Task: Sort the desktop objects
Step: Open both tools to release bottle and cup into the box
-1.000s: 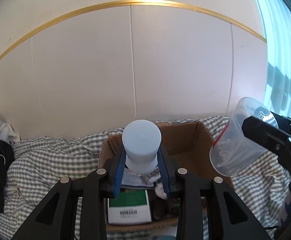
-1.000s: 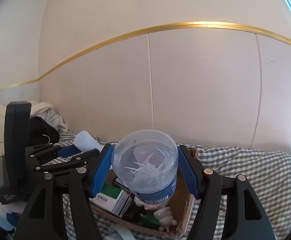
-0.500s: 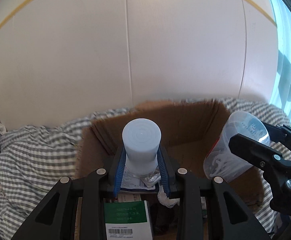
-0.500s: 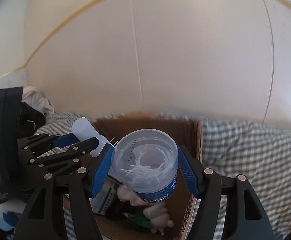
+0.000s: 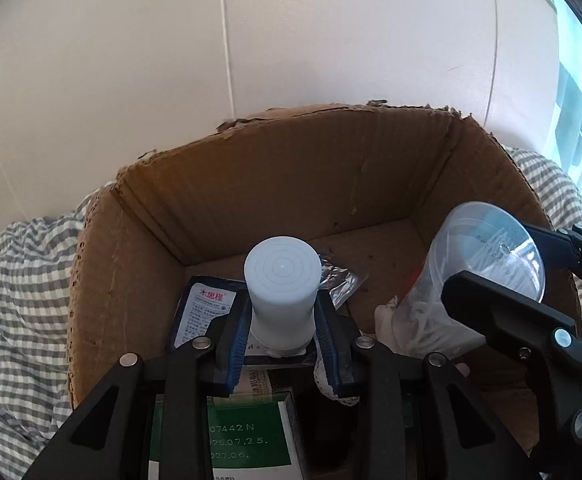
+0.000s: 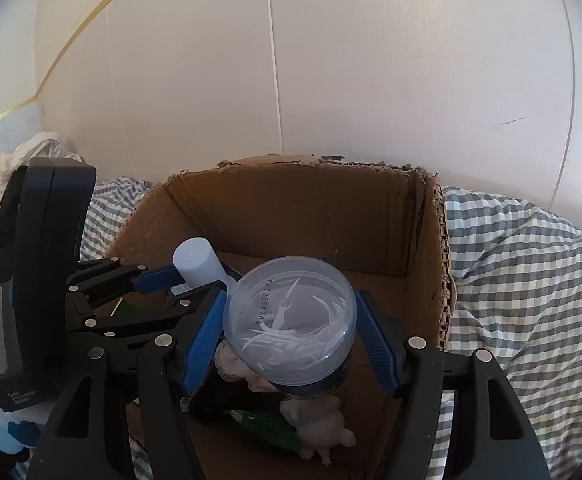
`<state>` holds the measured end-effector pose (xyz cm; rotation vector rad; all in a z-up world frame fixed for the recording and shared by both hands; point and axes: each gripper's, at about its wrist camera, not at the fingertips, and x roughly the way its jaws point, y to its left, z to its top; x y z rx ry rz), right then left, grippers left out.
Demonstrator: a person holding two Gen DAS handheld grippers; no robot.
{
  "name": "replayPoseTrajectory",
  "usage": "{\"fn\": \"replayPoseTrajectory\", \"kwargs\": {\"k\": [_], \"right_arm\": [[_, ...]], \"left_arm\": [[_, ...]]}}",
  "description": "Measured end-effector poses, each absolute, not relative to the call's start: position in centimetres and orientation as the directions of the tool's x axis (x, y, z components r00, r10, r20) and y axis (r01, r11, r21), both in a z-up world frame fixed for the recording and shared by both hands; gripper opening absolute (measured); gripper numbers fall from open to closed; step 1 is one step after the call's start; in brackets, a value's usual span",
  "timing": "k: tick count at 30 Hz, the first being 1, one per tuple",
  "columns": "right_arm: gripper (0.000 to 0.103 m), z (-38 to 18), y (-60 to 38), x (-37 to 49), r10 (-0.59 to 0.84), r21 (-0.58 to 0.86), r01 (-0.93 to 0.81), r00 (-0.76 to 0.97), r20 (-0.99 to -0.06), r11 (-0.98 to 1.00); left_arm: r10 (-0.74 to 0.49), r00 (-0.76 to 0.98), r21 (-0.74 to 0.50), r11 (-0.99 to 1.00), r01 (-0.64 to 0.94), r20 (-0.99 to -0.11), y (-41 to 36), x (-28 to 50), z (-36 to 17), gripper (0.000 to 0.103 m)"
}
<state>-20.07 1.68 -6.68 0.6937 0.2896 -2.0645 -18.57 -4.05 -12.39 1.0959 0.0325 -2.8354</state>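
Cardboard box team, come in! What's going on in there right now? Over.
Left gripper shut on pale blue bottle. Right gripper shut on clear floss-pick tub. Both over cardboard box; packets below, nothing blocking.

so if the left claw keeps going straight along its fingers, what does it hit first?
Probably the dark sachet on the floor of the cardboard box, just under the white bottle that the left claw holds; depth unclear.

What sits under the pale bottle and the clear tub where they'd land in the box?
Under the pale bottle: a dark sachet and green carton. Under the clear tub: a beige figurine. The cardboard box has bare floor further in.
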Motion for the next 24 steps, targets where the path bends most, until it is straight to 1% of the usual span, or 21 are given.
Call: {"fn": "replayPoseTrajectory", "kwargs": {"k": [2, 3, 4, 5, 6, 7, 8, 9, 11, 13, 15, 16, 19, 24], "right_arm": [[0.065, -6.7, 1.9, -20.0, -0.689, 0.055, 0.819, -0.442, -0.574, -0.571], [0.065, -6.6, 2.1, -20.0, -0.686, 0.052, 0.815, -0.449, -0.572, -0.577], [0.067, -6.5, 2.3, -19.9, -0.685, 0.049, 0.812, -0.457, -0.568, -0.582], [0.072, -6.2, 2.7, -19.8, -0.684, 0.045, 0.804, -0.473, -0.556, -0.593], [0.075, -5.8, 3.0, -19.7, -0.683, 0.043, 0.798, -0.485, -0.547, -0.601], [0.079, -5.3, 3.5, -19.6, -0.687, 0.049, 0.792, -0.496, -0.531, -0.609], [0.083, -4.8, 4.0, -19.6, -0.693, 0.057, 0.787, -0.503, -0.516, -0.614], [0.085, -4.4, 4.3, -19.6, -0.699, 0.065, 0.784, -0.508, -0.504, -0.618], [0.092, -3.6, 4.6, -19.7, -0.706, 0.086, 0.771, -0.525, -0.475, -0.631], [0.096, -3.3, 5.5, -19.7, -0.710, 0.102, 0.761, -0.538, -0.455, -0.641], [0.100, -2.4, 6.7, -19.1, -0.712, 0.114, 0.748, -0.556, -0.429, -0.653], [0.103, -2.0, 7.1, -19.0, -0.712, 0.117, 0.744, -0.564, -0.419, -0.658], [0.103, -0.6, 8.0, -18.4, -0.711, 0.125, 0.730, -0.590, -0.381, -0.672], [0.103, 0.8, 9.5, -16.6, -0.713, 0.096, 0.729, -0.619, -0.329, -0.678]], "left_arm": [[-0.092, -0.736, 0.016, -0.994, 0.110, -0.671, -3.9, -18.3, -12.3, 0.037], [-0.096, -0.737, 0.016, -0.993, 0.115, -0.669, -3.8, -18.1, -12.3, 0.048], [-0.102, -0.739, 0.017, -0.992, 0.122, -0.666, -3.7, -18.0, -12.2, 0.054], [-0.114, -0.744, 0.019, -0.991, 0.135, -0.659, -3.6, -18.0, -12.1, 0.066], [-0.122, -0.748, 0.020, -0.989, 0.144, -0.652, -3.6, -17.7, -11.9, 0.074], [-0.131, -0.753, 0.024, -0.988, 0.152, -0.645, -3.4, -17.4, -11.7, 0.076], [-0.143, -0.756, 0.033, -0.987, 0.159, -0.639, -3.3, -17.1, -11.4, 0.081], [-0.159, -0.761, 0.044, -0.985, 0.169, -0.630, -3.1, -16.7, -11.1, 0.085], [-0.176, -0.771, 0.049, -0.981, 0.185, -0.612, -2.8, -16.1, -10.4, 0.091], [-0.181, -0.782, 0.037, -0.979, 0.199, -0.597, -3.0, -15.8, -9.5, 0.094], [-0.185, -0.794, 0.018, -0.977, 0.214, -0.579, -3.5, -15.1, -8.7, 0.103], [-0.190, -0.800, 0.010, -0.974, 0.224, -0.569, -3.9, -15.0, -8.3, 0.103], [-0.209, -0.810, -0.006, -0.967, 0.253, -0.547, -5.9, -15.4, -7.0, 0.103], [-0.233, -0.829, -0.004, -0.962, 0.272, -0.508, -5.9, -14.0, -4.8, 0.103]]}}
